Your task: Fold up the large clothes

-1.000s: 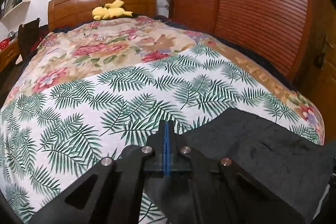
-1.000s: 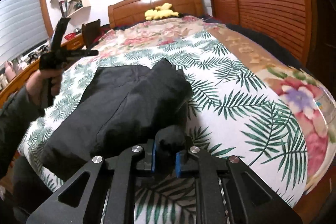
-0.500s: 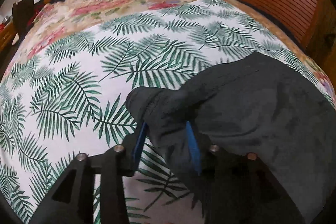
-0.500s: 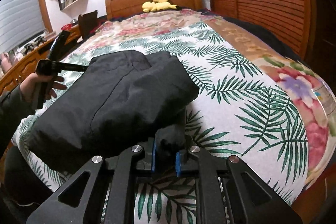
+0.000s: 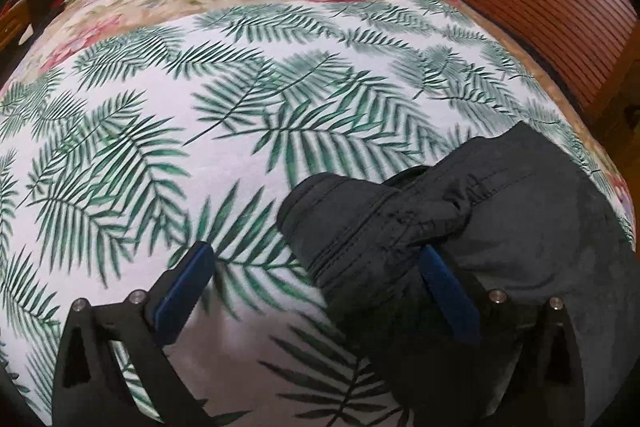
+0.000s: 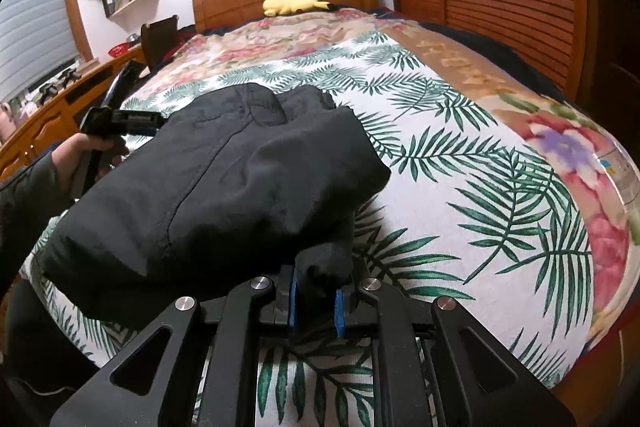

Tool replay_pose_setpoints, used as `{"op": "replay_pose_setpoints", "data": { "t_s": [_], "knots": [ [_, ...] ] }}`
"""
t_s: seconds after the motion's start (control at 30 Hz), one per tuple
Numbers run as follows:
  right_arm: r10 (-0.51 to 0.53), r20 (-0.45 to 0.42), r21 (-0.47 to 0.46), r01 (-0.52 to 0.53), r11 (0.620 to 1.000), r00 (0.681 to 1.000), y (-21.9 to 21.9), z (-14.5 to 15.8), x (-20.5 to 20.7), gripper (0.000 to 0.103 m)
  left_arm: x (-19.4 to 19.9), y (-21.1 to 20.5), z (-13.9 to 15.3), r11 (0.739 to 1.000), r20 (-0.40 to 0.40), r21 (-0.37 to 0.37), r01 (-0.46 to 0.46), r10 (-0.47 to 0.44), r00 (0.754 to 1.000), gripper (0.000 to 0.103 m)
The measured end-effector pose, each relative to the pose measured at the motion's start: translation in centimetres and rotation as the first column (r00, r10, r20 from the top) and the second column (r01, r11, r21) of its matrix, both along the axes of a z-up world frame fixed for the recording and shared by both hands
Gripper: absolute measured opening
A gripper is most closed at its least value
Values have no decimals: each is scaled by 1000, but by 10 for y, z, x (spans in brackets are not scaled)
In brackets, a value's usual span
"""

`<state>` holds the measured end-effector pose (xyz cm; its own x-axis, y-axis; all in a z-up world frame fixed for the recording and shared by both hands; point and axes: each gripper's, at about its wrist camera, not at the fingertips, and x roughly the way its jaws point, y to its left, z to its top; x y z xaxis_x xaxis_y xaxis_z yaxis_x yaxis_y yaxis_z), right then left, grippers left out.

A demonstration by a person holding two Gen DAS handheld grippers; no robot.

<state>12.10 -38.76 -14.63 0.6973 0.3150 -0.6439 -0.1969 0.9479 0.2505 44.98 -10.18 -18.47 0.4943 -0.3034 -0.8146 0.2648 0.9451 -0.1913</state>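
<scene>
**Dark garment folded on the palm-leaf bedspread**

In the right wrist view, at centre left, a hand [image 6: 86, 157] holds the left gripper [image 6: 154, 121] at the far edge of the dark garment [image 6: 224, 187]. In its own view the left gripper [image 5: 316, 291] has just been opening; its jaws stand wide, a bunched corner between them, though whether the right-side pad touches cloth is hard to tell. At lower centre the right gripper [image 6: 314, 303] pinches a fold narrowly. The garment fills the frame's left half on the bedspread [image 6: 460, 195].
</scene>
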Motion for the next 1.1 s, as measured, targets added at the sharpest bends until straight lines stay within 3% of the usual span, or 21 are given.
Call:
{"op": "replay_pose_setpoints", "data": {
  "t_s": [0.07,0.1,0.13,0.17,0.33,0.5,0.67,0.8,0.93,1.1],
  "knots": [
    [1,15,10,-1,1000,1000,-1,2,-1,10,1,-4,2,995,-25,-94,40,-43,999,54],
    [-2,27,23,1,1000,1000,-3,5,-1,9,0,-8,6,994,-24,-102,39,-42,999,46],
    [-5,39,37,3,999,999,-5,8,-1,9,-2,-15,14,995,-2,-89,55,-55,998,24],
    [-11,58,44,8,999,998,-7,13,-1,9,-5,-22,23,997,30,-53,54,-53,998,19],
    [-44,141,47,38,998,989,-27,37,2,6,-19,-71,75,998,178,-20,65,-60,982,13],
    [-110,193,-11,114,993,975,-76,55,3,6,-24,-152,111,989,251,-15,146,-137,958,12],
    [-232,220,-85,256,963,947,-150,66,-4,5,-23,-257,137,968,286,-51,248,-223,932,12],
    [-342,259,-139,385,913,904,-209,80,-13,5,-22,-340,156,945,308,-69,319,-284,908,12],
    [-402,242,-160,445,881,883,-245,77,-26,5,-28,-398,168,927,326,-51,371,-336,884,12],
    [-442,159,-157,464,872,883,-262,53,-44,9,-36,-414,167,924,330,20,382,-367,870,16]
  ]
}}
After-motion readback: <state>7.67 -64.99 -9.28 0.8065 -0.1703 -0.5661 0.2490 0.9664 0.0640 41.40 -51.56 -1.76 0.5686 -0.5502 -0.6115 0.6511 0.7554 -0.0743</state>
